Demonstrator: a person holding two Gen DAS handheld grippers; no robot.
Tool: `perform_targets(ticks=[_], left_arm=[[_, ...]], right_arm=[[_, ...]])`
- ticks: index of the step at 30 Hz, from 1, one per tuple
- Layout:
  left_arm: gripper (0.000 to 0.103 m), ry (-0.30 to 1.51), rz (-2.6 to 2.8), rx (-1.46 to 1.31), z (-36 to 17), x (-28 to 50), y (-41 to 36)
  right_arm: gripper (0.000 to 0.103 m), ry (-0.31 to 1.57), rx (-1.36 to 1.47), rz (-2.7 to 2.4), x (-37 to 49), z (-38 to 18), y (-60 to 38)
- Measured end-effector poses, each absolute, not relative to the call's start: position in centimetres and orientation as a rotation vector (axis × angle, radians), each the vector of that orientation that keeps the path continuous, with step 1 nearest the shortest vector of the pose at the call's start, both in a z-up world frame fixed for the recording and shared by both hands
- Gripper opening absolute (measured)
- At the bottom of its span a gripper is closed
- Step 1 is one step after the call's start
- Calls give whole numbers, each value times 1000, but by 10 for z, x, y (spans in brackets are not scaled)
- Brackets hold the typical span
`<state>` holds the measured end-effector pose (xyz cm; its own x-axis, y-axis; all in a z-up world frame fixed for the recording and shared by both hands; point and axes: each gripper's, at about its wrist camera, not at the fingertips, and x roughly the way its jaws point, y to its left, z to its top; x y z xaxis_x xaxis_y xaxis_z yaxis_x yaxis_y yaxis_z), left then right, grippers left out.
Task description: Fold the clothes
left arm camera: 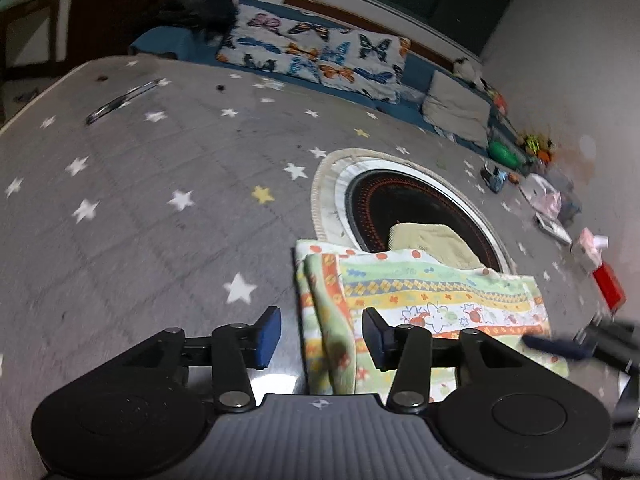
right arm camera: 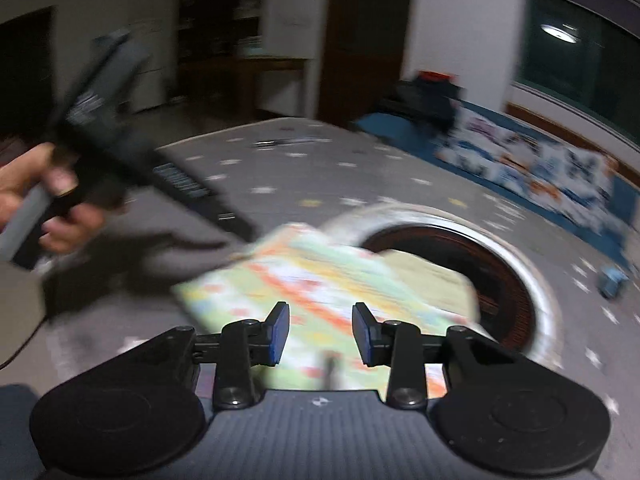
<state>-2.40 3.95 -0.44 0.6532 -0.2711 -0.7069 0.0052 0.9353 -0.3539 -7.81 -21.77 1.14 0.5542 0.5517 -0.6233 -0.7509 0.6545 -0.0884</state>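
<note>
Round black mat with orange dotted pattern and pale fringed border, lying on the grey star-printed floor mat; on it rests a folded pale yellow-green cloth, partly covered by the task garment. Left gripper: black linkage with blue-padded fingers, jaws spread wide and gripping nothing, held low over the floor mat above the near left edge of the garment. Right gripper: jaws likewise wide apart and empty, hovering over the garment; this view is motion-blurred. A hand grasps the left gripper's dark handle at that view's left. Folded colourful patterned cloth with orange, yellow and green bands and cartoon prints: lies flat, layered edges at left, its far edge overlapping the round mat.
</note>
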Motion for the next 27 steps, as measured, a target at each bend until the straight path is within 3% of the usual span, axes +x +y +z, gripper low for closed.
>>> perform_targets(ticks=[12, 15, 21, 27], left_arm=[[60, 856, -120, -564, -15, -40, 61], [68, 856, -114, -627, -19, -39, 65], [70, 853, -107, -699, -20, -35, 65], [73, 864, -98, -762, -21, -32, 63]], right_arm=[[34, 586, -609, 937, -110, -21, -122], [33, 589, -627, 907, -110, -29, -118], [11, 623, -547, 867, -99, -28, -120], [8, 622, -387, 856, -89, -8, -142]])
